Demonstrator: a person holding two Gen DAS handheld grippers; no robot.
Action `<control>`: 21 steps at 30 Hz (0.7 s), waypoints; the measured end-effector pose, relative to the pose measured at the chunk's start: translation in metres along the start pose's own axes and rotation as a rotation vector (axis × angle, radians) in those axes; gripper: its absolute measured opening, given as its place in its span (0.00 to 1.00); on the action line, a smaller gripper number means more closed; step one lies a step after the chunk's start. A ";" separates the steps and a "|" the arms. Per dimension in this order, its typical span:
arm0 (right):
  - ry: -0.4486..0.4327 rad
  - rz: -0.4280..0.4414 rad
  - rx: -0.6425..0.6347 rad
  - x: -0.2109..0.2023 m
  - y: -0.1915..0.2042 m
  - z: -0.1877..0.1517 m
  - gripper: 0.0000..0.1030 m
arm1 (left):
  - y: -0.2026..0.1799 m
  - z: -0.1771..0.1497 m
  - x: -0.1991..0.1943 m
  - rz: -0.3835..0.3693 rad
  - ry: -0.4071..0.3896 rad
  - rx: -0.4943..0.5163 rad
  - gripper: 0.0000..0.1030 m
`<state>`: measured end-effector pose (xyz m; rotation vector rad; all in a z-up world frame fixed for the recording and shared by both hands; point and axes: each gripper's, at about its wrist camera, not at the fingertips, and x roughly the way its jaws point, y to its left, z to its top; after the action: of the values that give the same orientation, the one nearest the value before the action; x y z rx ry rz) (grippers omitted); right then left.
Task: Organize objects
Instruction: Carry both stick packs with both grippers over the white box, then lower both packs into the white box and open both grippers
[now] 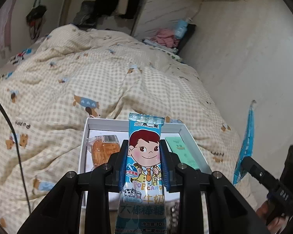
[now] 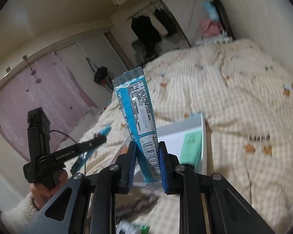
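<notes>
My left gripper (image 1: pixel 144 146) is shut on a blue lollipop packet (image 1: pixel 144 136) with a cartoon child on it, held upright over a white box (image 1: pixel 182 131) on the bed. The box holds an orange snack packet (image 1: pixel 104 148) and a green card (image 1: pixel 180 148). My right gripper (image 2: pixel 147 146) is shut on a second blue lollipop packet (image 2: pixel 135 105), back side with barcode showing, tilted left, near the same white box (image 2: pixel 204 136). The right gripper and its packet (image 1: pixel 245 148) show at the right in the left wrist view; the left gripper (image 2: pixel 101 140) shows at the left in the right wrist view.
The box sits on a cream checked quilt (image 1: pixel 87 74) covering the bed. A black cable (image 1: pixel 13 128) crosses the quilt at the left. A dark wrapper (image 2: pixel 138 204) lies below the right gripper. A pile of clothes (image 1: pixel 166 37) lies at the bed's head, the wall (image 1: pixel 244 48) to the right.
</notes>
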<state>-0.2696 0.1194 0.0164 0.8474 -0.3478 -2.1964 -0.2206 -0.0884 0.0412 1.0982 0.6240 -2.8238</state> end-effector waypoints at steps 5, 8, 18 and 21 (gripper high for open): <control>0.032 -0.013 0.041 0.021 -0.010 -0.001 0.23 | 0.006 0.008 0.025 0.038 0.004 0.004 0.31; 0.064 -0.042 0.043 0.033 -0.013 -0.007 0.23 | 0.006 0.009 0.044 0.062 0.016 0.017 0.31; 0.142 -0.178 0.065 0.055 -0.035 -0.032 0.23 | 0.008 -0.011 0.085 0.135 0.041 0.010 0.31; 0.134 -0.178 0.079 0.058 -0.040 -0.034 0.23 | 0.009 -0.015 0.092 0.150 0.049 0.022 0.31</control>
<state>-0.2981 0.1053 -0.0547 1.0998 -0.3052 -2.2859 -0.2775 -0.0813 -0.0324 1.1683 0.4926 -2.6907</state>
